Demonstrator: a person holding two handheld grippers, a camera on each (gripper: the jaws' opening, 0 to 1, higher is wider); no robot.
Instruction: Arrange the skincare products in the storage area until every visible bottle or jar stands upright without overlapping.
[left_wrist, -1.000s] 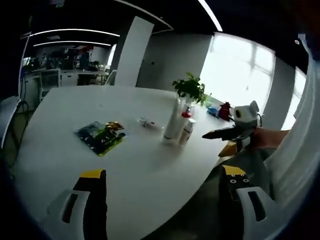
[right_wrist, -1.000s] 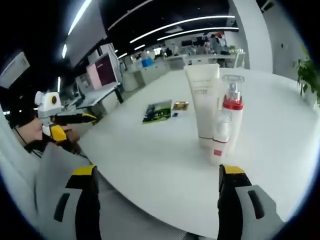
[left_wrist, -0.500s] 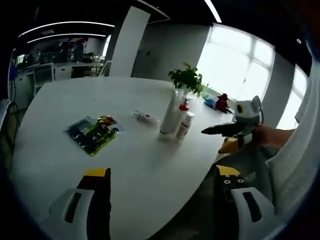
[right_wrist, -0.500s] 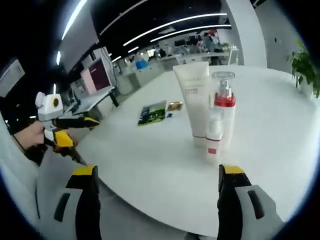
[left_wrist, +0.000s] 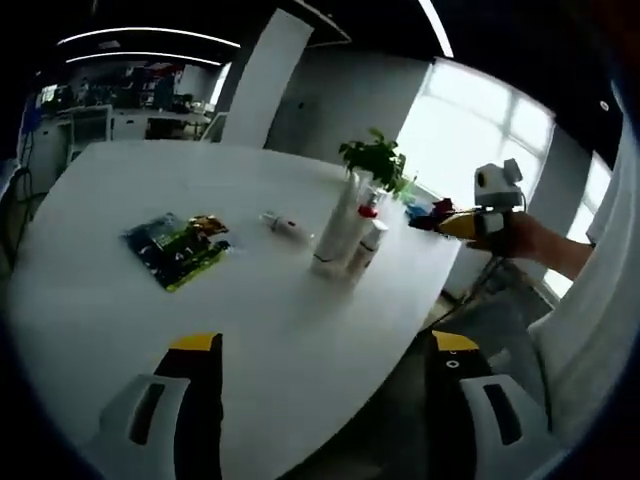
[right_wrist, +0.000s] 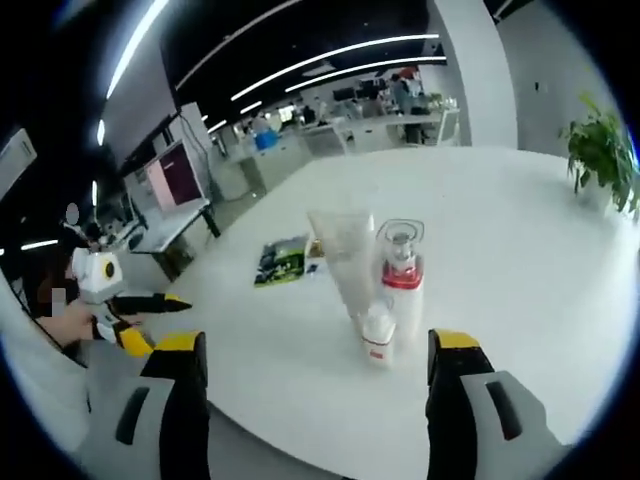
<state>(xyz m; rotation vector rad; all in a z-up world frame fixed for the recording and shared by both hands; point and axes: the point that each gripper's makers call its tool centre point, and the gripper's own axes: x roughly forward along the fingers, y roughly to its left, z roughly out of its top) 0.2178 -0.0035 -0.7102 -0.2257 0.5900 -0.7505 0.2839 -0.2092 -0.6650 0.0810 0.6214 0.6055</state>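
on the white table (left_wrist: 100, 190) in an office, both tools spread, bottles (right_wrist: 403, 290) upright.

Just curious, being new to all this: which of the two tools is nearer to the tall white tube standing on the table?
Right. The right tool faces the tall white tube just beyond its open jaws. The left tool hangs back at the table's near edge, with bare tabletop between it and the tube.

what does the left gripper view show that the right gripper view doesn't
Left gripper view alone: a small product lying on its side on the white table, and bright windows. Right gripper view alone: a desk monitor in the office behind. Both share the upright white tube, the red-collared pump bottle, the small bottle, the colourful packets and a potted plant. Both grippers' jaws are open.
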